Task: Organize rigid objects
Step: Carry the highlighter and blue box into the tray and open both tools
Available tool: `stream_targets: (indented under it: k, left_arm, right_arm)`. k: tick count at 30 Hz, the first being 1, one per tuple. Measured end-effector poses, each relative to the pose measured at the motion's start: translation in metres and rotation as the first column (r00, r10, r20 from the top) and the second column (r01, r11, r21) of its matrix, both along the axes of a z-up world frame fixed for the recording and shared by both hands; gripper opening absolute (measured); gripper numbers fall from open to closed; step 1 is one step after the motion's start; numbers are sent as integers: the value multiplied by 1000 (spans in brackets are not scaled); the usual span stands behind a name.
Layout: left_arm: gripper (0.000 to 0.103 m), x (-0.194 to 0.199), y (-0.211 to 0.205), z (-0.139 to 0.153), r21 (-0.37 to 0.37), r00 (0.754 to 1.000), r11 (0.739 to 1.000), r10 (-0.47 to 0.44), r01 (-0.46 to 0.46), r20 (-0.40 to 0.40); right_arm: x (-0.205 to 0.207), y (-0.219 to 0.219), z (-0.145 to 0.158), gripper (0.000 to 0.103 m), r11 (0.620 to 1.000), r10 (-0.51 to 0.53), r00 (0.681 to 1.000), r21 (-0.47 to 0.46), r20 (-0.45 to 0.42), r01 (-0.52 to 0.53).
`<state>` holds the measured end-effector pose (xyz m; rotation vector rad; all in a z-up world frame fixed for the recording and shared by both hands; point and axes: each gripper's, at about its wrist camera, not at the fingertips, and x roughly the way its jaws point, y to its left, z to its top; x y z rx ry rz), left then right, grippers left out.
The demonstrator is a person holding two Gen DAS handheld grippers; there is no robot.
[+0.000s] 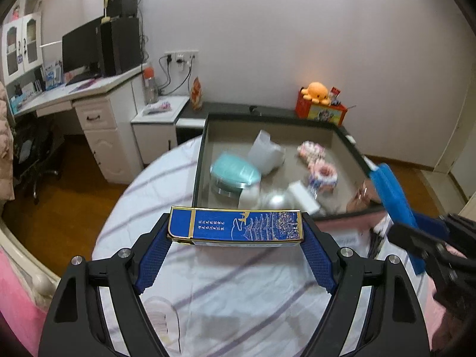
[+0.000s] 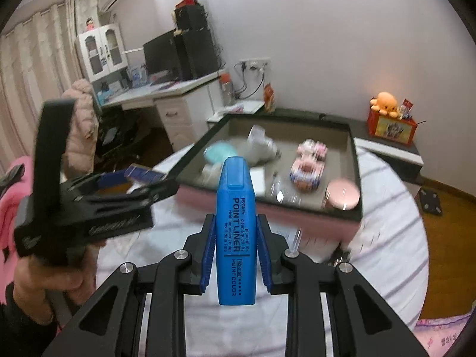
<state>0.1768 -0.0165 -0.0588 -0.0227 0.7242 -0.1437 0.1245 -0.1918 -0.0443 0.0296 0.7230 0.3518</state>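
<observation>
Striped bed (image 1: 238, 291) below, tray (image 1: 198, 166) far ahead; left gripper (image 1: 236, 238) clamps the blue box (image 1: 236, 226), right gripper (image 2: 235, 241) grips the highlighter (image 2: 235, 223)

a bed with a tray resting on it.
a white bedsheet with thin purple stripes (image 1: 238, 282) covers the rounded bed. a shallow dark-rimmed rectangular tray with a pink underside (image 2: 355, 160) sits directly on the sheet toward the far end, and loose printed papers (image 1: 351, 241) lie on the sheet just beside its near edge.
</observation>
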Motion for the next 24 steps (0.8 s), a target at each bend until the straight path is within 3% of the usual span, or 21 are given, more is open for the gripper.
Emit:
stream_targets:
  k: [6,11,24]
  left_arm:
    - [83,38,-12,11,-1,1000,1000,-14,14,21]
    - [83,76,-31,1,30,999,999,-33,33,7]
    - [84,119,-52,-38,54,998,998,-36,39,-61]
  right_arm:
    - [61,-10,3,27,998,-55,999,-16,-1,54]
    - [110,-19,-20,27,995,-98,993,-30,-64,96]
    - [147,-24,-53,27,991,-120,984,-69,-129,112]
